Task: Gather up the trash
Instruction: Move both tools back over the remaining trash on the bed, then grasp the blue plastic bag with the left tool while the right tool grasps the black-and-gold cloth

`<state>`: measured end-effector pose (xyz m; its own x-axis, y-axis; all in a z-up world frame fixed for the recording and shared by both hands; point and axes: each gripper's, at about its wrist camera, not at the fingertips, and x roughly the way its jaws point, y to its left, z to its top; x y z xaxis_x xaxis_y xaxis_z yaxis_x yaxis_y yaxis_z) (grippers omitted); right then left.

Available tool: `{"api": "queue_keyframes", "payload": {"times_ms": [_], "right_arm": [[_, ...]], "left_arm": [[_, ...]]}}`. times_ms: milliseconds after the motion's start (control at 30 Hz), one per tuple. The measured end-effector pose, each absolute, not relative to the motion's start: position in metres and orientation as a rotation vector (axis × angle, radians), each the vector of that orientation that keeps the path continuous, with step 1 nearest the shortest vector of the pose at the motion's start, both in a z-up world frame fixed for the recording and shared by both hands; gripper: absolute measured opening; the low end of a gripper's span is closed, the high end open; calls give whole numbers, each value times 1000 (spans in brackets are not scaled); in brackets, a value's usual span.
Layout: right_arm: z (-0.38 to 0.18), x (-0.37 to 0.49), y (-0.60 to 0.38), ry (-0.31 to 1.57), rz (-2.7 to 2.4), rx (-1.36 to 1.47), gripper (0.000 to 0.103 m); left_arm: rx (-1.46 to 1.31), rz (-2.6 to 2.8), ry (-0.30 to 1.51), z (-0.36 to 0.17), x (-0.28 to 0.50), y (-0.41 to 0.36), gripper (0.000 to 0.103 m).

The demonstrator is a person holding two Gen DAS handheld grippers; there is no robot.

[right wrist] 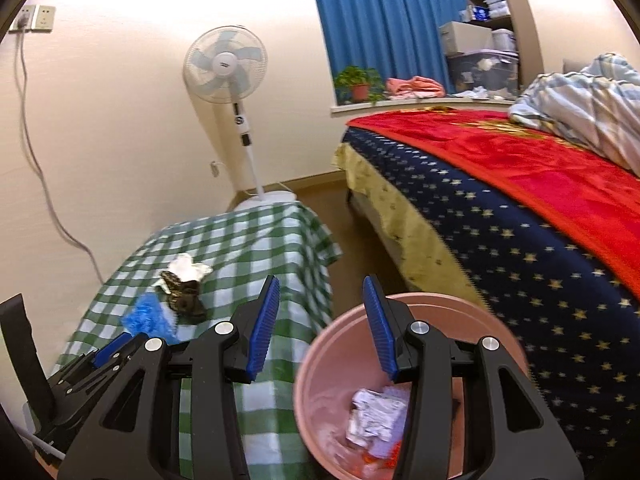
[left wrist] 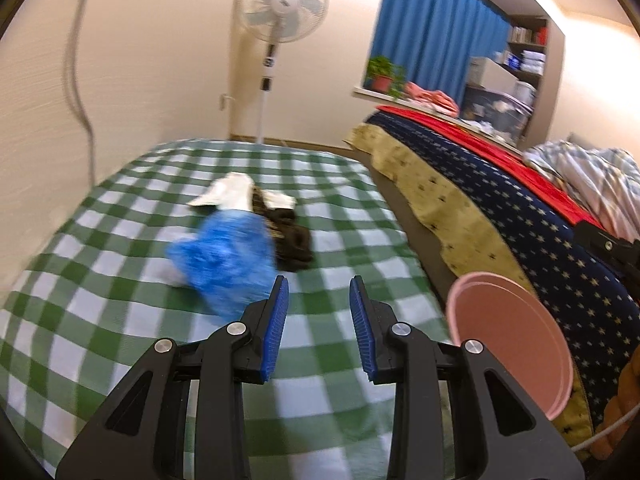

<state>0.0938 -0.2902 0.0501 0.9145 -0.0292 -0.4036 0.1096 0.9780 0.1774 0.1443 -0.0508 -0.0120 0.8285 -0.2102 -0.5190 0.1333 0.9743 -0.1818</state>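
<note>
A crumpled blue wrapper (left wrist: 228, 264), a brown patterned scrap (left wrist: 290, 236) and white tissue (left wrist: 230, 194) lie together on the green checked table (left wrist: 120, 288). My left gripper (left wrist: 319, 292) is open and empty, just right of the blue wrapper. The pile also shows in the right wrist view, with the blue wrapper (right wrist: 150, 316) nearest. My right gripper (right wrist: 320, 290) is open and empty above the near rim of the pink bin (right wrist: 336, 332), which holds crumpled paper (right wrist: 376, 412). The bin (left wrist: 516, 340) stands between table and bed.
A bed with a navy star cover (right wrist: 520, 248) and red blanket (right wrist: 520, 160) fills the right side. A standing fan (right wrist: 226, 66) is against the far wall behind the table. A window sill holds a potted plant (right wrist: 360, 82). A cable (right wrist: 40, 168) hangs on the left wall.
</note>
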Motion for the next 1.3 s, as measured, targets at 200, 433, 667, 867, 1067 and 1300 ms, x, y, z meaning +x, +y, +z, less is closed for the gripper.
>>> {"api": "queue_keyframes", "payload": {"times_ms": [200, 433, 667, 867, 1067, 1300], "right_arm": [[45, 114, -270, 396, 2, 202, 45], [38, 141, -243, 390, 66, 144, 45], [35, 166, -224, 387, 123, 87, 45], [26, 189, -218, 429, 158, 103, 45], [15, 210, -208, 489, 203, 115, 48], [-1, 235, -191, 574, 254, 136, 53]], "left_arm": [[-168, -78, 554, -14, 155, -21, 31], [-190, -12, 558, -20, 170, 2, 31], [-222, 17, 588, -28, 189, 17, 43], [-255, 7, 615, -33, 205, 24, 56], [-276, -11, 654, -40, 219, 25, 58], [-292, -77, 702, -48, 229, 21, 27]]}}
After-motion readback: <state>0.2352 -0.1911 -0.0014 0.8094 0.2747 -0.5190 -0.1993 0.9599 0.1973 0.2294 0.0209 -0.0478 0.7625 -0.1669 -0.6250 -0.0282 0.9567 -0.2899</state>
